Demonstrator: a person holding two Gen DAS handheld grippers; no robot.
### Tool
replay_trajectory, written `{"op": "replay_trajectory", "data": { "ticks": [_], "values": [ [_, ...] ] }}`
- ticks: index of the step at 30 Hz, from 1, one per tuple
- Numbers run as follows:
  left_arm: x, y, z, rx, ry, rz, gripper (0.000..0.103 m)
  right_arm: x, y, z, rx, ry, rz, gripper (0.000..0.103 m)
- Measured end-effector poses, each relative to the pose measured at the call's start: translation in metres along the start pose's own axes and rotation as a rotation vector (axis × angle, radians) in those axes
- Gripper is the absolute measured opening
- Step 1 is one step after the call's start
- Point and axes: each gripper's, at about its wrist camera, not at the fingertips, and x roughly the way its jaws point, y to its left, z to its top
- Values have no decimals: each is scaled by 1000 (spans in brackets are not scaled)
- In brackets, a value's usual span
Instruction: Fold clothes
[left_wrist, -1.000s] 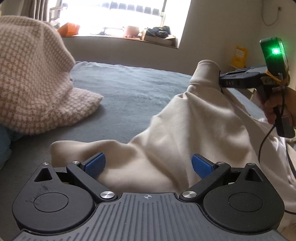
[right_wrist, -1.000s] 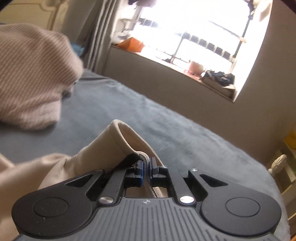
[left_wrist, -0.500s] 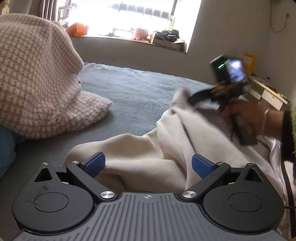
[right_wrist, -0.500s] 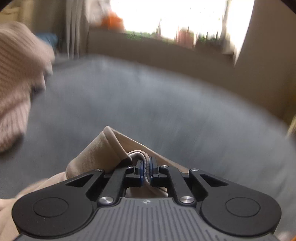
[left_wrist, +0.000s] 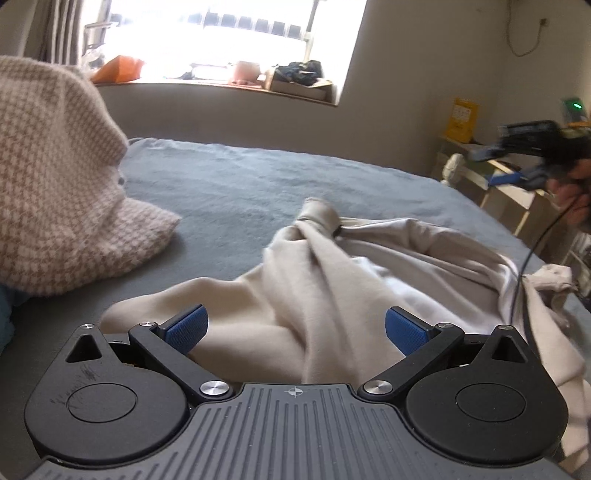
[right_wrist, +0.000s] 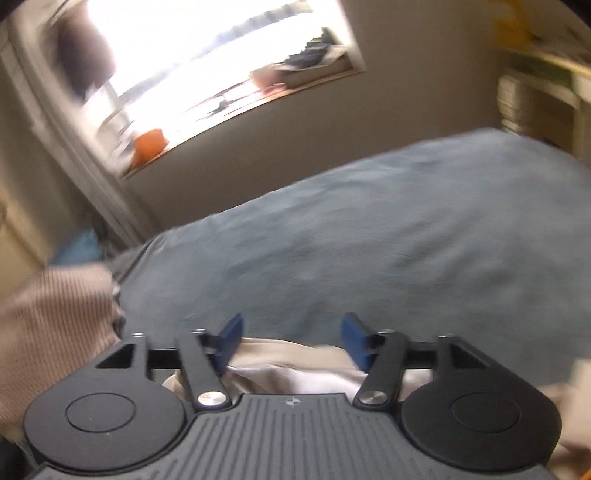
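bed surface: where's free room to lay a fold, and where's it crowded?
Free: the grey-blue bedspread between the houndstooth knit at the left and the beige garment, back to the wall under the window. Crowded: near the camera and to the right, where the garment sprawls beneath the left gripper.

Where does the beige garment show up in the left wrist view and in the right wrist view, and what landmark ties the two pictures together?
Left wrist view: the beige garment lies crumpled across the lower centre and right, on the grey bedspread.
Right wrist view: only a strip of it shows at bottom centre, just beyond the opening fingers, which grip nothing.
Shared landmark: the orange object on the windowsill.
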Motion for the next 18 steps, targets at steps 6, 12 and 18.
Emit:
{"op": "replay_trajectory", "data": {
  "ticks": [6,12,18],
  "values": [
    [3,-24,-3,37,59,-50,103,-10,-82,-28,106,203,-170,72],
    [2,-40,-7,69,93,-49,103,48,-95,-73,61,251,-229,63],
    [1,-46,-13,98,122,-40,103,52,-69,-77,-114,112,-282,7]
  ]
}}
